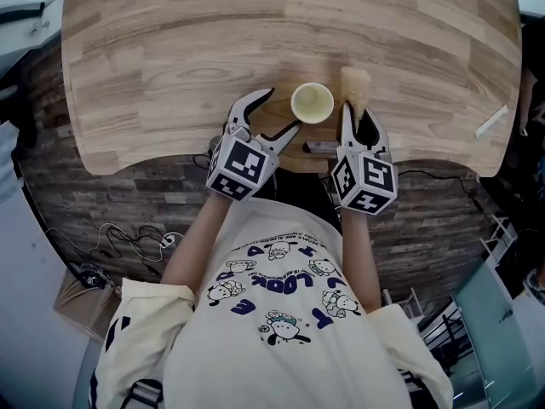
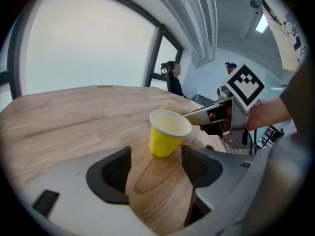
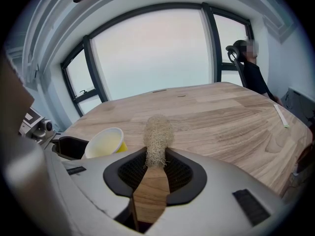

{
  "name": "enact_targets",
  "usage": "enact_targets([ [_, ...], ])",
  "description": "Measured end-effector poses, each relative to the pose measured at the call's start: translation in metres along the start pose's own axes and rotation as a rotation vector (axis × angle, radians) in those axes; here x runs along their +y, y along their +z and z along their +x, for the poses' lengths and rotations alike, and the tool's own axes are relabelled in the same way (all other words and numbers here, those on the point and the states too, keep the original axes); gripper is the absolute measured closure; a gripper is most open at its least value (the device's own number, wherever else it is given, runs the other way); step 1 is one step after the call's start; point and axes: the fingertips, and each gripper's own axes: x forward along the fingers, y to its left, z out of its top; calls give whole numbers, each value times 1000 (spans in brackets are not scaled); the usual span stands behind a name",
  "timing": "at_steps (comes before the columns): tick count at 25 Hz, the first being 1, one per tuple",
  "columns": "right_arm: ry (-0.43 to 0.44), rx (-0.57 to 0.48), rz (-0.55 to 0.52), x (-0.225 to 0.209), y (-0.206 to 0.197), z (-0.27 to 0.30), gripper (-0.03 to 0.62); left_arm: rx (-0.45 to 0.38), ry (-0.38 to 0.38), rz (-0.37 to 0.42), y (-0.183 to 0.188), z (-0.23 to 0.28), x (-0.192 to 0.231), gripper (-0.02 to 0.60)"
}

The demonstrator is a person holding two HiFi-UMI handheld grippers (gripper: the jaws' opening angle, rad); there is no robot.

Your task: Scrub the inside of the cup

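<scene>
A small yellow paper cup (image 1: 312, 102) stands upright on the wooden table (image 1: 170, 58), near its front edge. My left gripper (image 1: 286, 108) is open just to the cup's left, its tips close beside the cup. In the left gripper view the cup (image 2: 166, 134) stands just beyond the two wide-apart pads (image 2: 112, 173), with nothing between them. My right gripper (image 1: 358, 116) is shut on a scrub brush with a wooden handle (image 3: 150, 193). Its loofah head (image 3: 157, 134) sticks out forward, to the right of the cup (image 3: 105, 142) and outside it.
A white strip (image 1: 492, 122) lies at the table's right edge. A small dark object (image 1: 319, 147) sits at the front edge between the grippers. A person (image 3: 248, 68) sits by the window beyond the table. Cables (image 1: 128, 241) lie on the floor to the left.
</scene>
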Motion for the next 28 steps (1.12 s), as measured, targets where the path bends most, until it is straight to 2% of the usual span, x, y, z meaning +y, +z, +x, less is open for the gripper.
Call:
enact_targets([
  [13, 12, 3, 17, 5, -8, -2, 499, 21, -44, 47, 6, 22, -14, 252],
  [24, 15, 7, 29, 3, -13, -6, 499, 19, -63, 47, 13, 36, -22, 250],
  [28, 12, 9, 31, 3, -14, -5, 499, 16, -58, 25, 14, 39, -20, 250],
])
